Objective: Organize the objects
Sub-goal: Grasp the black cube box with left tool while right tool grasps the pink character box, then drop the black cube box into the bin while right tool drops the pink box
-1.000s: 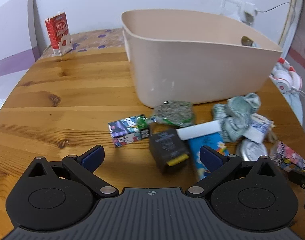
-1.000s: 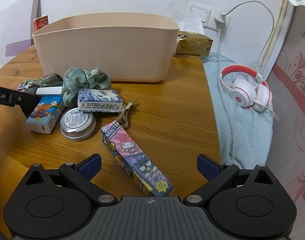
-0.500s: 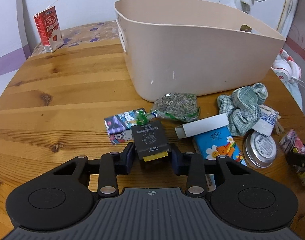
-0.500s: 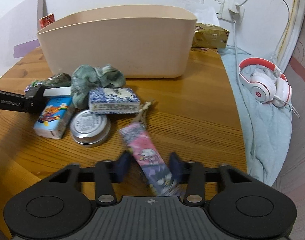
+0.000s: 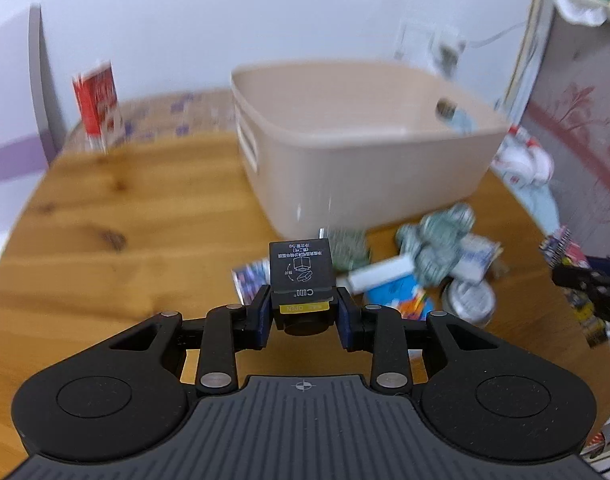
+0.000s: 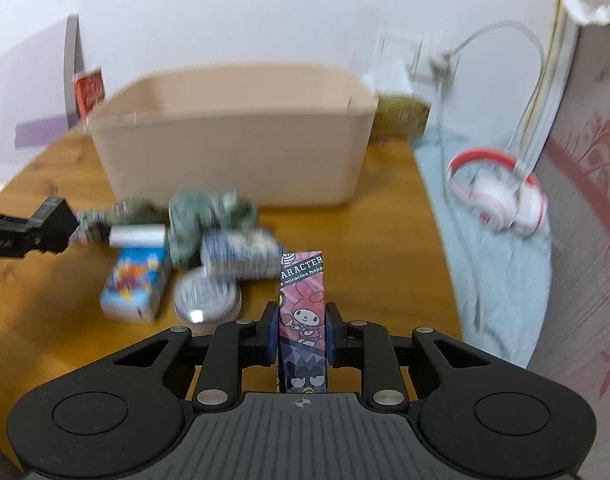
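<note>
Left claw (image 5: 304, 316) clamps black box (image 5: 301, 276); right claw (image 6: 302, 330) clamps character carton (image 6: 302, 304); beige bin (image 5: 369, 160) at 12 o'clock on desk (image 5: 125, 240).

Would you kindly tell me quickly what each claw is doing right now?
Left claw: closed on the small black box.
Right claw: closed on the pink character box.
</note>
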### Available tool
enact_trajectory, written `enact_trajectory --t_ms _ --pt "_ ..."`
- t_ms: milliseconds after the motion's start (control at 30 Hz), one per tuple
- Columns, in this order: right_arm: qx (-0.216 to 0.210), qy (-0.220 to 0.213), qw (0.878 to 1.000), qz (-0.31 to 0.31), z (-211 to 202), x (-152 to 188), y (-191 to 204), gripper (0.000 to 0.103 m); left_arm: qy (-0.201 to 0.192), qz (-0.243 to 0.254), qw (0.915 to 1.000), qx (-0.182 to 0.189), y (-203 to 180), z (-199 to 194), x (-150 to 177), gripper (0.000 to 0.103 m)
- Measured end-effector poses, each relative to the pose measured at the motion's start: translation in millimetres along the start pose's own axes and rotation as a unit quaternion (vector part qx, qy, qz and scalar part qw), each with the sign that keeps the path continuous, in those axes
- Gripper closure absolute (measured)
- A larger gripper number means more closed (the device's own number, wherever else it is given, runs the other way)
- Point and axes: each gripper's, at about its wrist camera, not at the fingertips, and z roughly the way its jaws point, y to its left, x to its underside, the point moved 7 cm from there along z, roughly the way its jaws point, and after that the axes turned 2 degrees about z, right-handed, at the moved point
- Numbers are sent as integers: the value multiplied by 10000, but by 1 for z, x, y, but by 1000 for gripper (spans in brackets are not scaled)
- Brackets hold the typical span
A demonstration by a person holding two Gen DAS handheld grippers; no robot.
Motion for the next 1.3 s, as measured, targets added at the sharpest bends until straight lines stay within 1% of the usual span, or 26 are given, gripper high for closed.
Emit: enact_trajectory --t_ms 133,267,367,500,567,700,767,867,1000,1067,1133,1167,1200,1233,1267,1300 --pt "62 -388 9992 23 -10 -30 5 81 -397 180 9990 -11 1 -23 -25 70" --pt "32 -742 9972 48 -14 -65 13 81 -670 366 9971 -57 4 -30 -55 70" --pt "-4 -994 9950 73 -15 -91 19 81 -880 487 9949 -72 1 -28 -80 70" --pt "-48 -1283 9917 -35 -10 -133 27 81 -1011 570 9932 -89 -6 -12 -108 70" --pt "-64 -1366 9906 -72 -5 -152 28 81 -946 641 9934 -88 -11 4 -120 70" --pt "6 -1442 9893 -218 12 -180 32 81 -666 739 9950 -18 -21 40 -138 70" --pt "37 -1375 9901 -298 26 -190 35 81 -451 794 9958 22 -26 61 -143 70" --pt "15 -1133 9929 -364 56 -198 38 81 -175 850 9962 91 -30 87 -144 70" --pt "42 -695 9966 -442 101 -195 42 81 233 896 9956 120 -31 121 -138 70" --pt "69 -481 9978 -445 122 -189 42 81 382 882 9954 62 -30 134 -134 70" --pt "155 -418 9979 -478 130 -182 43 81 425 854 9954 70 -29 138 -130 70" --pt "168 -410 9979 -473 133 -179 42 72 423 848 9955 94 -29 138 -129 69" --pt "168 -427 9979 -446 131 -177 43 67 369 849 9956 104 -28 136 -130 66" --pt "139 -465 9979 -424 127 -174 43 63 310 856 9958 98 -28 133 -131 51" --pt "131 -500 9979 -402 125 -174 43 52 244 849 9961 82 -29 128 -133 31" --pt "140 -564 9975 -399 120 -173 41 42 107 822 9965 50 -28 121 -135 24"
